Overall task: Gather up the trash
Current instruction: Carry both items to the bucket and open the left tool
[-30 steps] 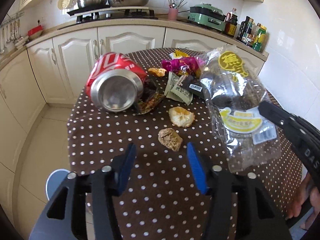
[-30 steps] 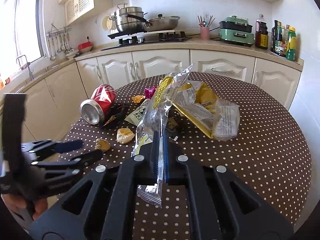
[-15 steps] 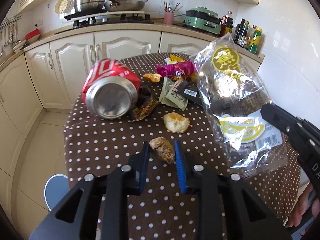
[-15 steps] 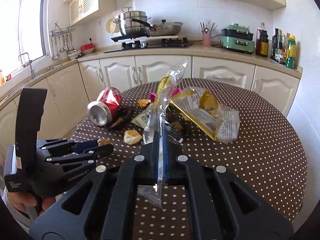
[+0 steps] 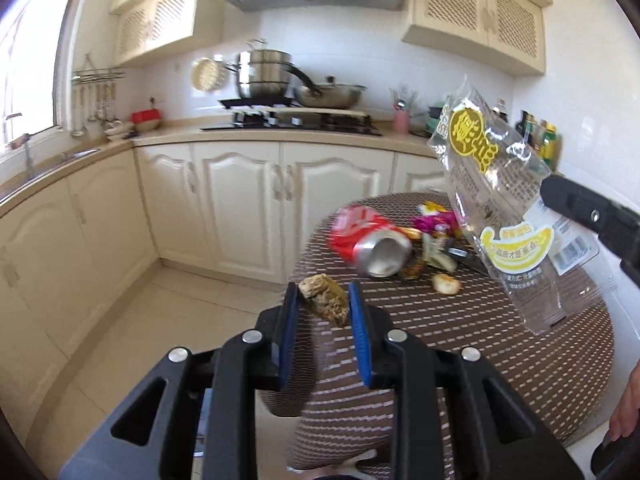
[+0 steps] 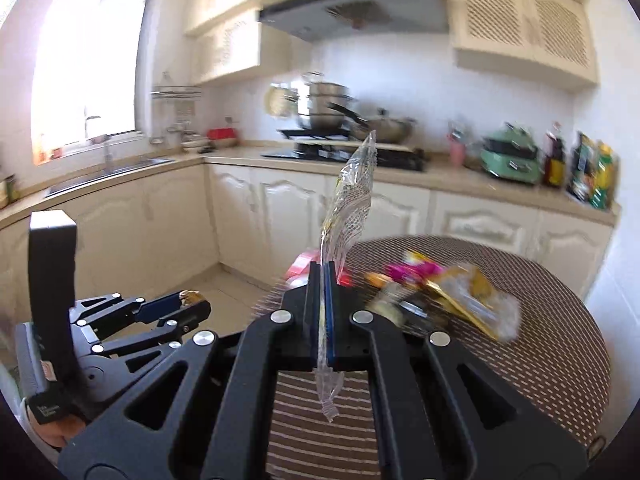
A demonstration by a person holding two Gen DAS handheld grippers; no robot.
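My left gripper [image 5: 322, 300] is shut on a brown food scrap [image 5: 323, 299], lifted above the near-left edge of the round dotted table [image 5: 460, 344]. That gripper also shows at the lower left in the right wrist view [image 6: 188, 302], with the scrap [image 6: 191, 297] at its tips. My right gripper [image 6: 324, 270] is shut on a clear plastic wrapper [image 6: 352, 200] with yellow print, which stands up from the jaws. In the left wrist view the wrapper [image 5: 496, 200] hangs over the table's right side. A red soda can [image 5: 368, 240] lies on its side beside several other wrappers [image 5: 434, 236].
A pale food piece [image 5: 446, 283] lies near the can. A crumpled yellow bag [image 6: 476, 300] rests on the table. Cream cabinets [image 5: 240, 200] and a counter with a stove and pots [image 5: 292, 84] run behind. Tiled floor [image 5: 152, 320] lies to the left. A person's hand [image 5: 626, 408] shows at the right.
The left gripper closed on the brown scrap and lifted it off the table, swinging left. The right gripper rose with the plastic wrapper. Both views now point higher at the kitchen.
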